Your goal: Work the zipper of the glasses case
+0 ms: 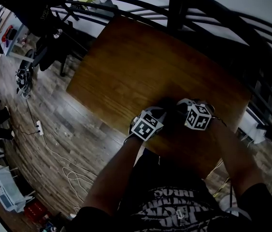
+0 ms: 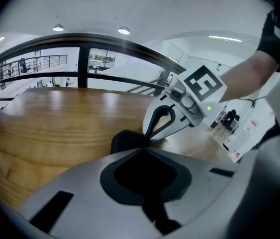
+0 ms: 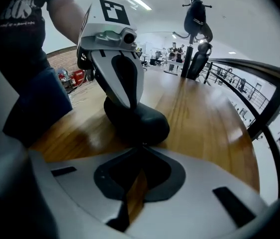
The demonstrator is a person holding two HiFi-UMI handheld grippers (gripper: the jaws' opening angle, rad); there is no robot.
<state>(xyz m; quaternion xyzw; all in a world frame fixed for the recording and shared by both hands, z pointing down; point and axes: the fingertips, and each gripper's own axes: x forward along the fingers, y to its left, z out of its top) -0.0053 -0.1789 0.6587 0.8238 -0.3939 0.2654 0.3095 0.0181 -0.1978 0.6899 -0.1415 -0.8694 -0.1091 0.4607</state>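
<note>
A black, rounded glasses case (image 3: 147,126) lies on the wooden table (image 1: 136,66) near its front edge, and both grippers meet at it. My left gripper (image 2: 142,149) is shut on one end of the case (image 2: 124,141); from the right gripper view its fingers (image 3: 128,102) clamp the case from above. My right gripper (image 3: 140,147) is shut at the case's near rim, on what looks like the small zipper pull. From the left gripper view its tips (image 2: 147,135) touch the case's edge. In the head view the case (image 1: 168,104) is mostly hidden between the marker cubes.
A dark metal railing (image 1: 174,4) runs behind the table. Left of the table is wood floor with a power strip (image 1: 39,127) and loose cables. A coat stand (image 3: 195,14) stands beyond the table's far end. The person's body is close against the table's front edge.
</note>
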